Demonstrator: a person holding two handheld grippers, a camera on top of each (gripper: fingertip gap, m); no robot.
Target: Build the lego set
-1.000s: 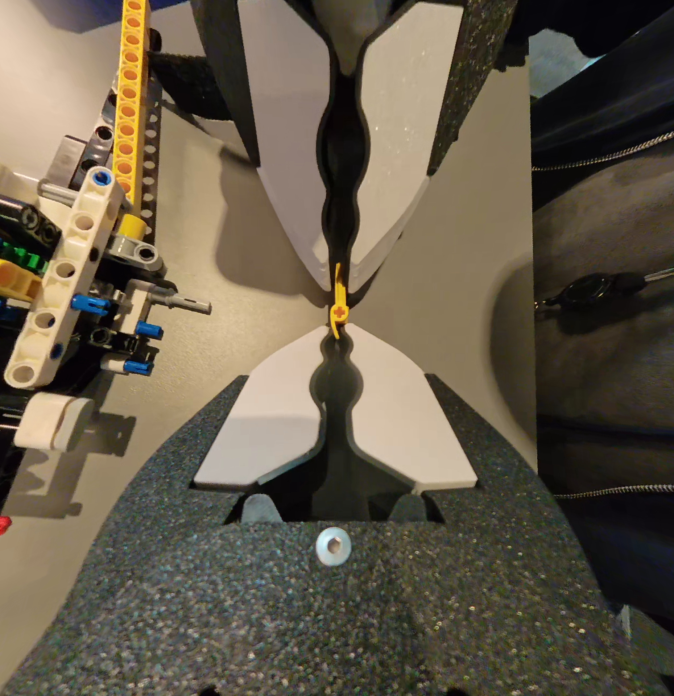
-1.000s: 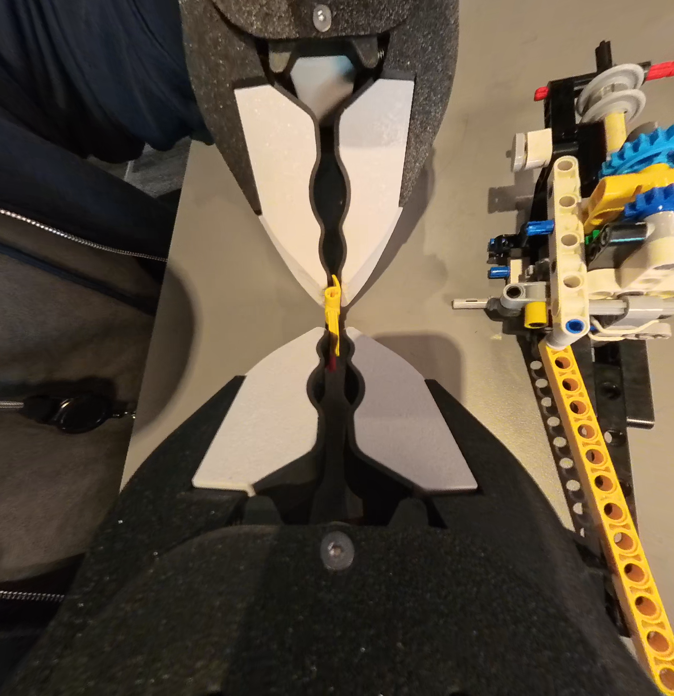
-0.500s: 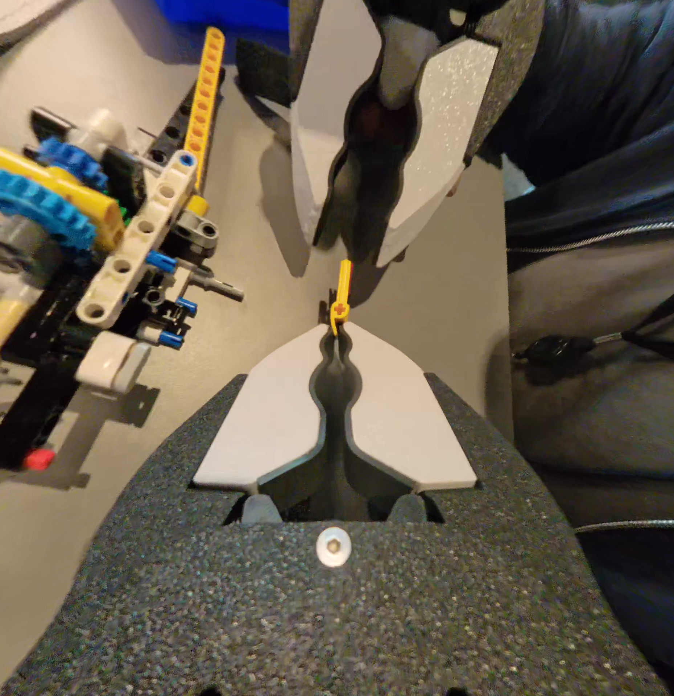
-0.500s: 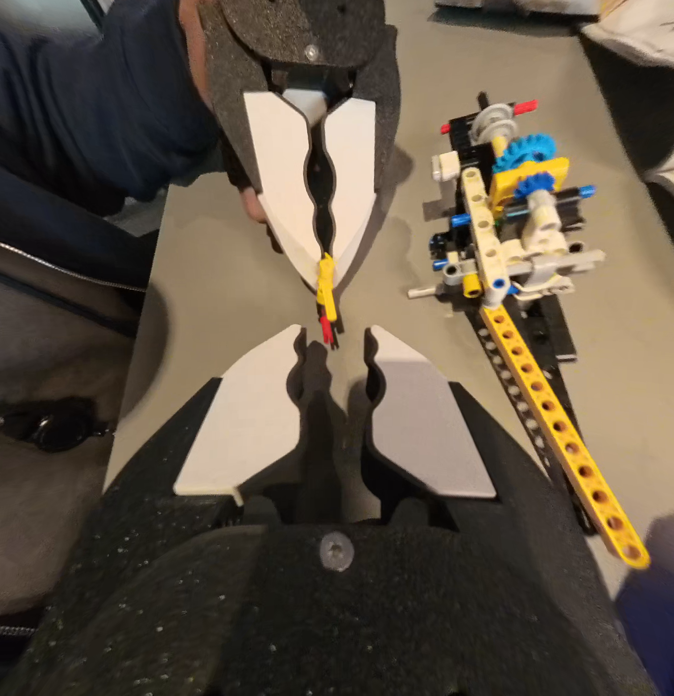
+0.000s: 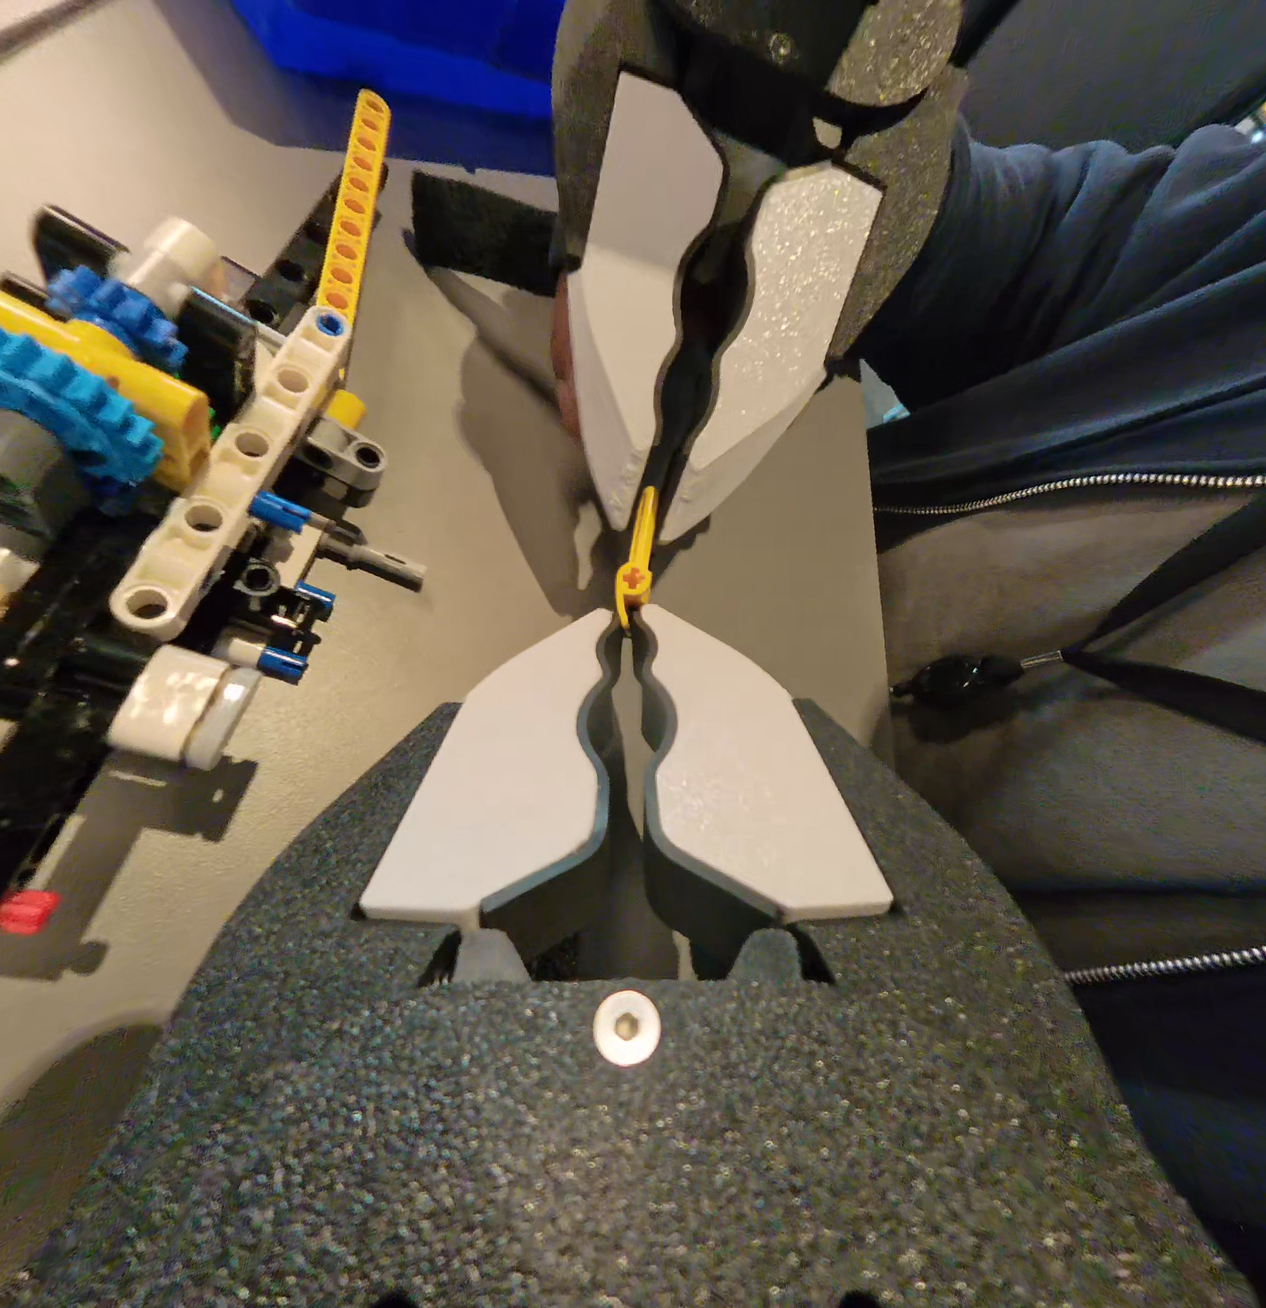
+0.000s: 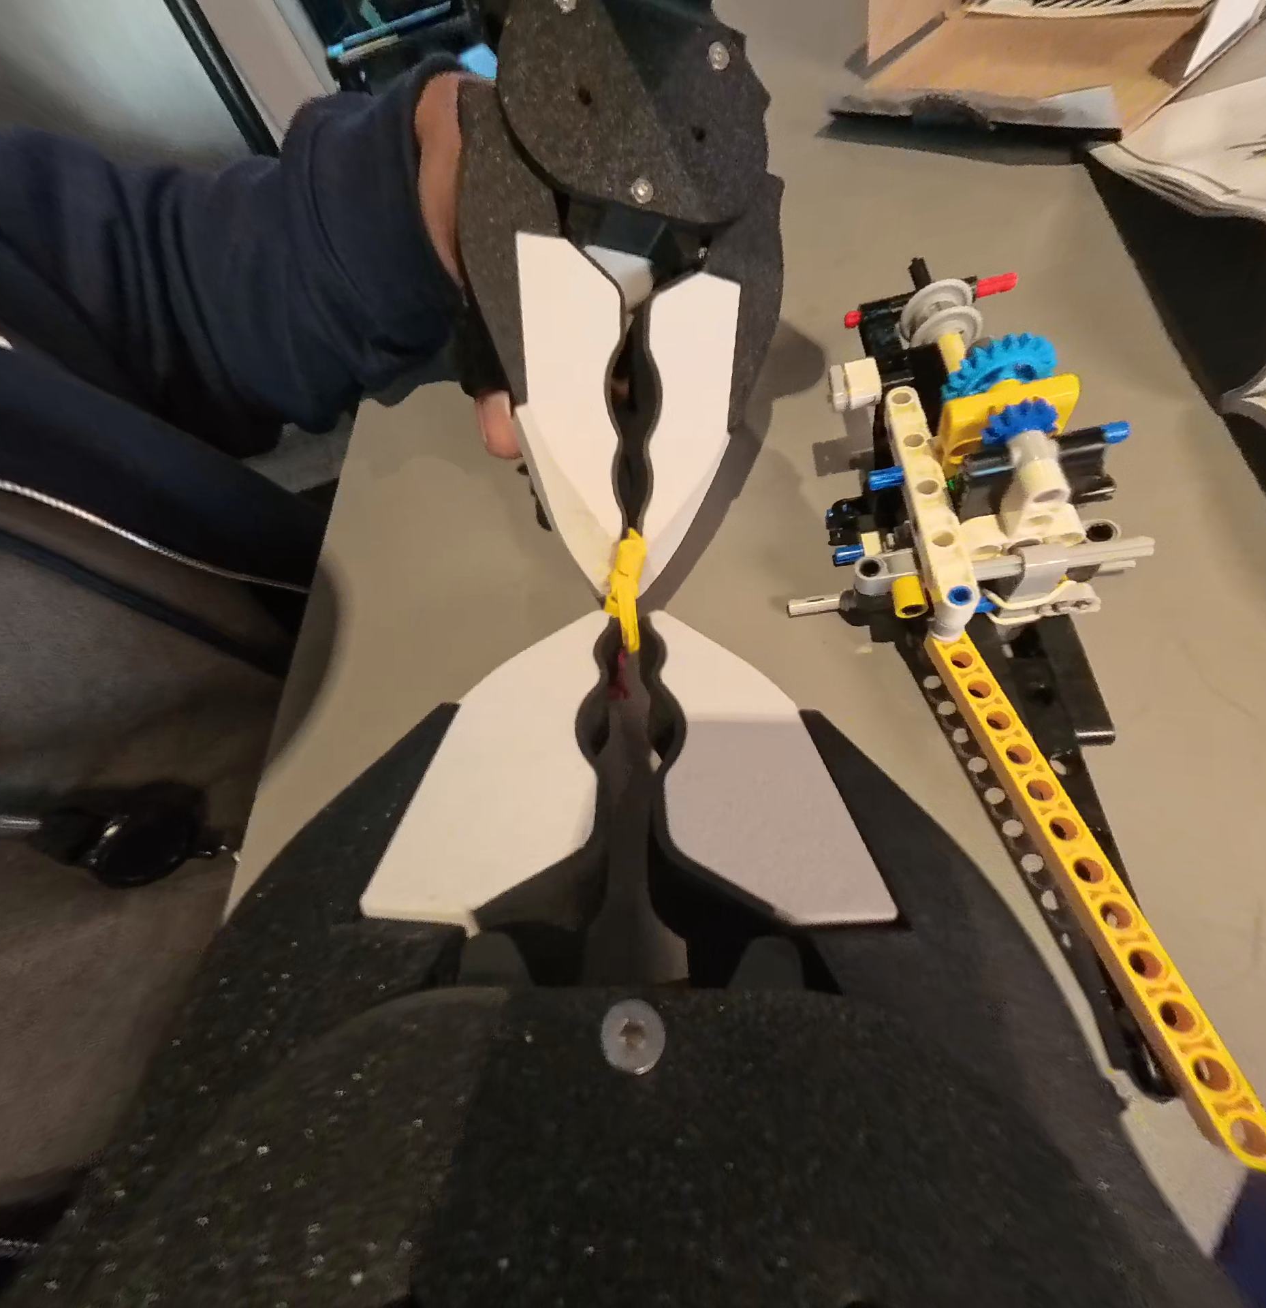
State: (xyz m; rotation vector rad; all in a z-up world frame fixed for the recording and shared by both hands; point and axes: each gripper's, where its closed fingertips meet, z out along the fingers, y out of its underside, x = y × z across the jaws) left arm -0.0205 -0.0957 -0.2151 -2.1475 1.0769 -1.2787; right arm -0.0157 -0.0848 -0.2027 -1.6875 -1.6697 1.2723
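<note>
Since half a second ago, right gripper (image 5: pixel 647 520) has returned and pinches the yellow piece's (image 5: pixel 637 566) far end; left gripper (image 5: pixel 626 626) grips its near end, long axis running between both tips.

From the right wrist, both grippers are closed on this piece above the table (image 6: pixel 792 708), the model (image 6: pixel 969 495) well apart to the right.

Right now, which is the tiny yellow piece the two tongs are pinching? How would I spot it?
Find the big lego model on the grey table. Beside it, the left tongs and right tongs meet tip to tip. The small yellow piece sits between them, off the table, far shorter than the long yellow beam.
</note>
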